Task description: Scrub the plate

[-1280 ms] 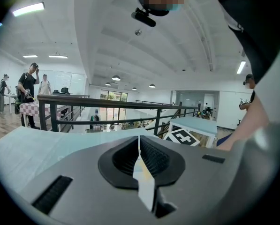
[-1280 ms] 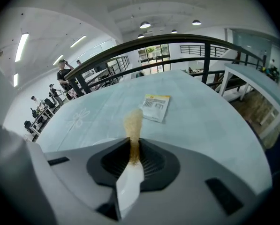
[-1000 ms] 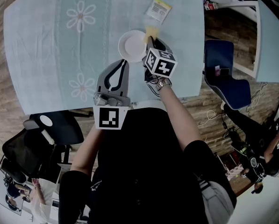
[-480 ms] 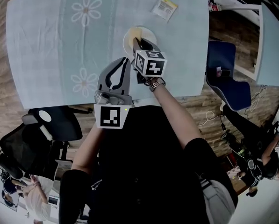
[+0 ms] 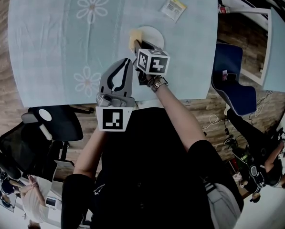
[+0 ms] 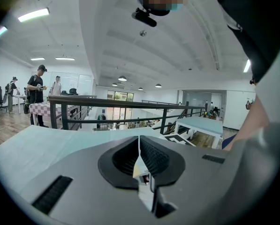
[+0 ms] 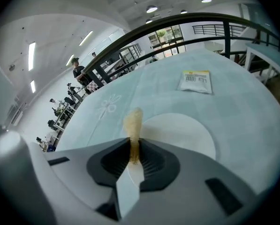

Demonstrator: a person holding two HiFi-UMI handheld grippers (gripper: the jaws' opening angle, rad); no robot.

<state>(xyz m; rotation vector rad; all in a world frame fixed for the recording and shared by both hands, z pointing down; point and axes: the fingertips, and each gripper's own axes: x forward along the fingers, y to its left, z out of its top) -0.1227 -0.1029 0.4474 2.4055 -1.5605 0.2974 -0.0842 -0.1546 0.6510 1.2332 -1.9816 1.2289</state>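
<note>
On the pale blue tabletop (image 5: pixel 51 46) lies the white plate (image 5: pixel 154 34), the right gripper (image 7: pixel 134 149) at its left rim with fingers pinching a yellow sponge (image 7: pixel 132 123), while the left gripper (image 6: pixel 140 146), fingers pressed together, hangs over the near edge.

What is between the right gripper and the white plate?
A yellow sponge, pinched in the right gripper, sticks out at the edge of the round white plate. The right gripper view shows it.
</note>
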